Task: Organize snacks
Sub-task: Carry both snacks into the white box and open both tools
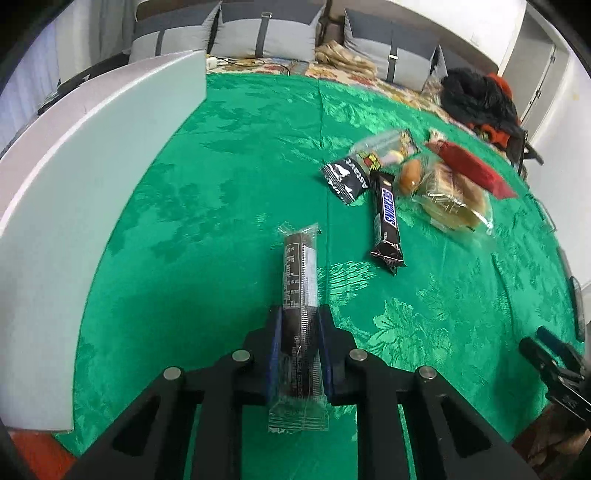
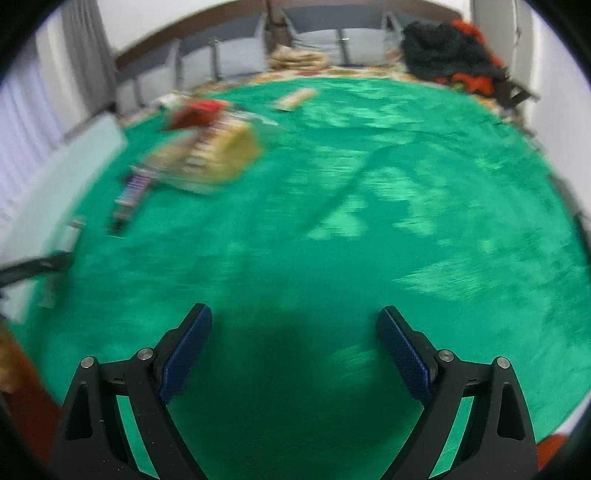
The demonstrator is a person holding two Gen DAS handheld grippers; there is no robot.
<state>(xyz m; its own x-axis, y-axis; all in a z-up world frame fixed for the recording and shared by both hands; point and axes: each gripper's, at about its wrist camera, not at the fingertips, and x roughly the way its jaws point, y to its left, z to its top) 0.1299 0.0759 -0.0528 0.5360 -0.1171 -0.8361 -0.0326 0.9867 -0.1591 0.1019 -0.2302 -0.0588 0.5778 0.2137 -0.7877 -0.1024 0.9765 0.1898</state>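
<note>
My left gripper (image 1: 298, 314) is shut on a dark biscuit pack in a clear wrapper (image 1: 299, 273), held lengthwise above the green tablecloth (image 1: 221, 184). Further right lies a heap of snacks: a Snickers bar (image 1: 387, 218), a black-and-white packet (image 1: 345, 177), a clear bag of sweets (image 1: 384, 147), a bag of cakes (image 1: 454, 199) and a red packet (image 1: 469, 166). My right gripper (image 2: 294, 317) stands open over bare cloth with nothing between its fingers. The right wrist view is blurred; the snack heap (image 2: 207, 151) shows at its upper left, and a tan packet (image 2: 295, 98) lies apart at the far edge.
A white box wall (image 1: 74, 184) curves along the table's left side. Grey cushions (image 1: 258, 33) and a black and red bundle of cloth (image 1: 480, 96) lie beyond the table. The right gripper's tips (image 1: 550, 354) show at the right edge of the left wrist view.
</note>
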